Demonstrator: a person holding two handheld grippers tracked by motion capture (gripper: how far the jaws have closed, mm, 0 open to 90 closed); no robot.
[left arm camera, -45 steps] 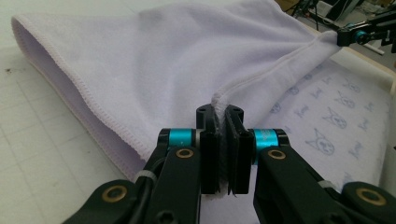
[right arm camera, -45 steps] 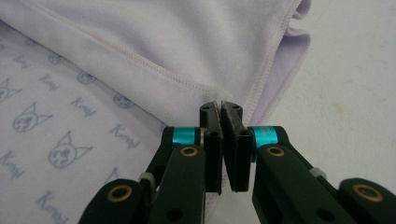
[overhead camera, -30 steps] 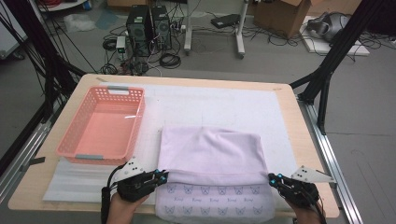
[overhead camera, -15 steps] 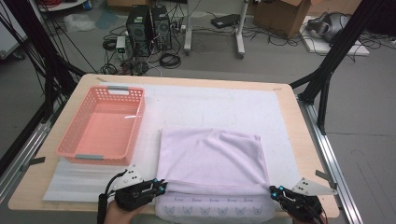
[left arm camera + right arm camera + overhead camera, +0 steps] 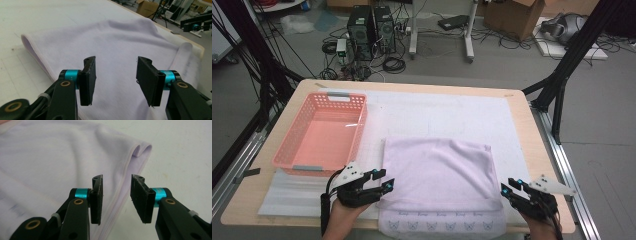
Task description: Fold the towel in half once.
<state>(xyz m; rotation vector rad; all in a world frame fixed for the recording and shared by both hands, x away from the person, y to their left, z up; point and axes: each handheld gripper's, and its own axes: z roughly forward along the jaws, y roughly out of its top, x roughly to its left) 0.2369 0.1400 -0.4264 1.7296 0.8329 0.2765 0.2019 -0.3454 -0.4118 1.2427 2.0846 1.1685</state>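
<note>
A lilac towel point(image 5: 437, 172) lies folded on the white mat, and its butterfly-printed hem point(image 5: 442, 225) pokes out at the near edge. My left gripper point(image 5: 384, 181) sits at the fold's near left corner. Its jaws have just been opening and now stand apart over the towel point(image 5: 120, 47) without pressing it. My right gripper point(image 5: 510, 186) is at the near right corner. Its jaws have just been opening too, and the towel's folded edge point(image 5: 135, 160) runs under the gap point(image 5: 117, 197), untouched by the pads. In the left gripper view the gap point(image 5: 116, 77) holds nothing.
An orange plastic basket point(image 5: 297, 145) stands to the left of the towel. A clear plastic sheet point(image 5: 287, 195) lies in front of it. The white mat point(image 5: 437, 107) stretches behind the towel. The table's wooden edge point(image 5: 539, 145) runs along the right.
Both grippers drew the towel's upper layer toward the near edge, covering more of the butterfly hem. Their jaws then parted and the layer lies let go on the table.
</note>
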